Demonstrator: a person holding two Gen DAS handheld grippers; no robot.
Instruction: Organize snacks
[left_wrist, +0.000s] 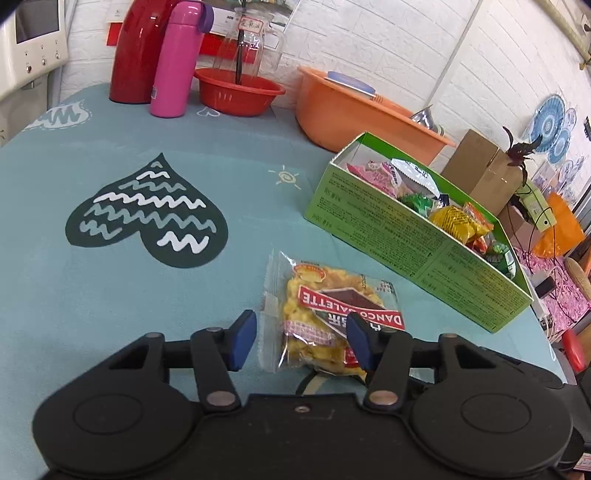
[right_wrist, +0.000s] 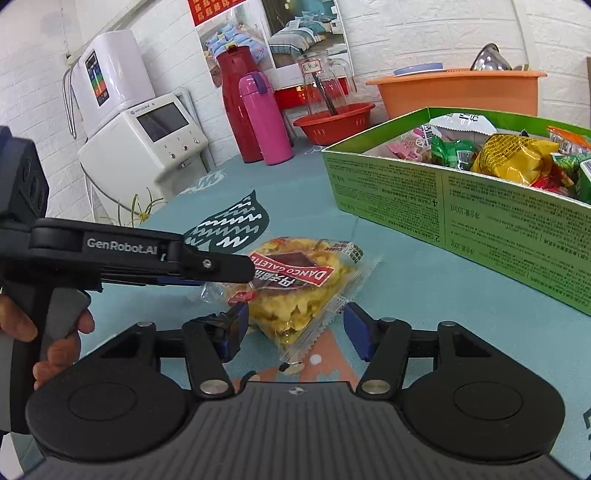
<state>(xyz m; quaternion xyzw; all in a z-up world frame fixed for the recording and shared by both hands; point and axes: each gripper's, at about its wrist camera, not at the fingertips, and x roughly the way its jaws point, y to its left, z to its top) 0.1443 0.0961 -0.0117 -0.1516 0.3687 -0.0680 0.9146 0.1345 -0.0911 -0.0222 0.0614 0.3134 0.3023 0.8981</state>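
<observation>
We have both claws, left claw (left_wrist: 301, 339) and right claw (right_wrist: 291, 328), released and straddling the galette packet (left_wrist: 325, 314) lying on the table (left_wrist: 110, 295) near the green snack box (left_wrist: 406, 240); likely pickup step, next calls for clenching, then lifting it boxward.

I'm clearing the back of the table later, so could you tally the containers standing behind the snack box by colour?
Red: 2, the tall flask and the small basin
Pink: 1, the bottle
Orange: 1, the big basin
Clear: 1, the glass jar
Total: 5
</observation>
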